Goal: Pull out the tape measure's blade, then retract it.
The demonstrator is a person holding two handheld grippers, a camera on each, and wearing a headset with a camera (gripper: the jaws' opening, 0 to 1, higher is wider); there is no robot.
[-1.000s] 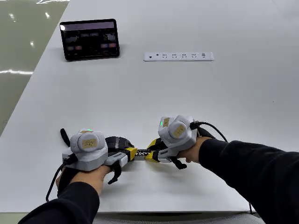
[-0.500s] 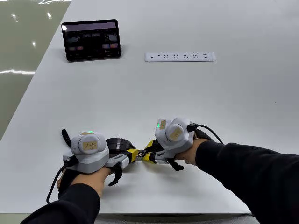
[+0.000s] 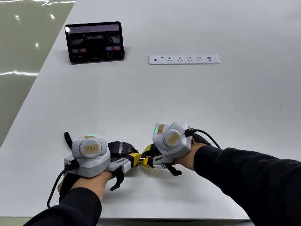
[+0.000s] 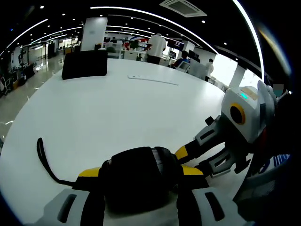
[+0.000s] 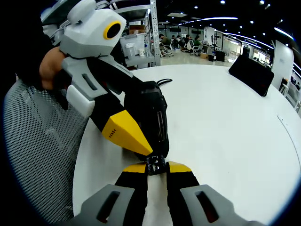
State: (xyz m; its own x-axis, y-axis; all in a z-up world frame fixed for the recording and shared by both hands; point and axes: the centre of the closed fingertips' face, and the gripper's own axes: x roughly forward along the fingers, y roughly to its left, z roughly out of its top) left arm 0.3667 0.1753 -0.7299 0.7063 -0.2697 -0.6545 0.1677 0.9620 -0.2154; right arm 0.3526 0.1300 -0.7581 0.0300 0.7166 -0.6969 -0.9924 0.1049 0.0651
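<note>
Left gripper (image 4: 141, 170) clamps the black tape measure (image 5: 149, 110). Right gripper (image 5: 156, 167), just beside the tape measure, pinches the blade tip (image 5: 155, 163).

A white surface (image 3: 197, 108) carries three things. At its far left a dark tablet (image 3: 95, 41) stands propped up, and well to the right of it a white power strip (image 3: 184, 59) lies flat. Near the front edge rests a black tape measure (image 3: 120, 148), its black strap (image 3: 67, 139) trailing on the surface to the left.

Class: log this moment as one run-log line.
left gripper: shut on tape measure | right gripper: shut on blade tip | extension: barely any
</note>
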